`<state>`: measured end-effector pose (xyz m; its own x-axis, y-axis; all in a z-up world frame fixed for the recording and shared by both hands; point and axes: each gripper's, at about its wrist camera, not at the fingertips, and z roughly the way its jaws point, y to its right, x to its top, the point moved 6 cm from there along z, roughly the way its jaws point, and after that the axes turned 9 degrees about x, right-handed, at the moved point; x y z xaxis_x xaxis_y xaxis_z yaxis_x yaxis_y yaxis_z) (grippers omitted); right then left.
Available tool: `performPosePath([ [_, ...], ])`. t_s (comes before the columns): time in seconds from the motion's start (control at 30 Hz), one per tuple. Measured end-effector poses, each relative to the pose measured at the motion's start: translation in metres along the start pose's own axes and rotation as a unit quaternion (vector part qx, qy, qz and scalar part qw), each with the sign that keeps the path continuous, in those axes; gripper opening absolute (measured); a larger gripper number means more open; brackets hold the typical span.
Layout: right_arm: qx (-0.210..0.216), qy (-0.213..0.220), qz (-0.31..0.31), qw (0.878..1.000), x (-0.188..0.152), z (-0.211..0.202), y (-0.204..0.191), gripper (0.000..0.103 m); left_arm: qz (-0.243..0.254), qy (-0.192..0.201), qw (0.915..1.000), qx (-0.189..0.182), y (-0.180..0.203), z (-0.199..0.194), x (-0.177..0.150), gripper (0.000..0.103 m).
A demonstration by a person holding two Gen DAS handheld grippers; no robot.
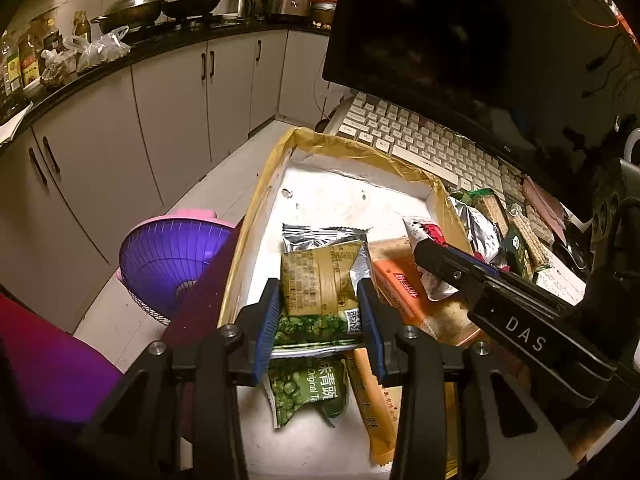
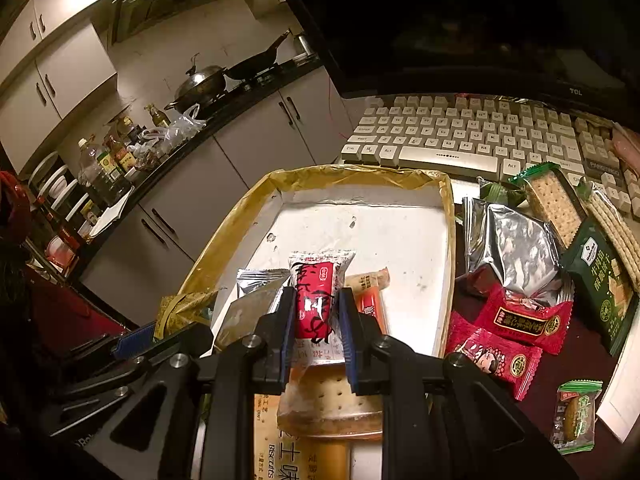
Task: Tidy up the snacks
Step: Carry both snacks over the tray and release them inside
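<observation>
A shallow white box with a yellow taped rim (image 1: 352,152) (image 2: 360,174) lies on the desk and holds several snack packs. My left gripper (image 1: 322,300) is shut on a green pea snack pack (image 1: 316,280), held over the box's near end. My right gripper (image 2: 314,308) is shut on a small red and white snack packet (image 2: 318,292) above the box; it shows in the left wrist view as a dark arm (image 1: 460,268) reaching in from the right. An orange biscuit pack (image 1: 404,292) and another pea pack (image 1: 308,388) lie in the box.
To the box's right lie loose snacks: a silver foil bag (image 2: 516,248), red packets (image 2: 516,320), cracker packs (image 2: 552,200), a dark green box (image 2: 604,292). A white keyboard (image 2: 460,136) and a monitor (image 1: 440,32) stand behind. A purple fan (image 1: 172,260) sits left, on the floor.
</observation>
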<state>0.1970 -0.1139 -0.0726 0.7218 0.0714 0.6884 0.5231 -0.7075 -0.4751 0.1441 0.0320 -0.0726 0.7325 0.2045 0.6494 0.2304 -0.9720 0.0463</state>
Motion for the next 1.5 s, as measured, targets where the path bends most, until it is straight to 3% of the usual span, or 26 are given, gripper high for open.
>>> performPosePath([
  [0.93, 0.005, 0.023, 0.011, 1.0, 0.002, -0.012, -0.003, 0.023, 0.005, -0.009, 0.9999, 0.0, 0.0, 0.002, -0.003, 0.043],
  [1.07, 0.011, 0.033, 0.01, 0.999, 0.002, -0.019, -0.006, 0.03, -0.001, 0.0, 1.0, -0.001, 0.001, -0.003, -0.001, 0.056],
  [1.2, 0.017, 0.046, 0.008, 0.999, -0.001, -0.029, -0.006, 0.039, -0.004, 0.007, 1.0, -0.001, 0.0, -0.01, 0.0, 0.061],
  [1.27, 0.017, 0.047, 0.009, 0.999, -0.006, -0.034, -0.005, 0.043, -0.012, 0.013, 0.9998, -0.005, -0.001, -0.014, -0.001, 0.07],
  [1.5, 0.011, 0.061, 0.043, 0.997, -0.022, -0.057, 0.019, 0.051, 0.004, 0.008, 0.9998, -0.018, 0.02, -0.02, -0.006, 0.072],
])
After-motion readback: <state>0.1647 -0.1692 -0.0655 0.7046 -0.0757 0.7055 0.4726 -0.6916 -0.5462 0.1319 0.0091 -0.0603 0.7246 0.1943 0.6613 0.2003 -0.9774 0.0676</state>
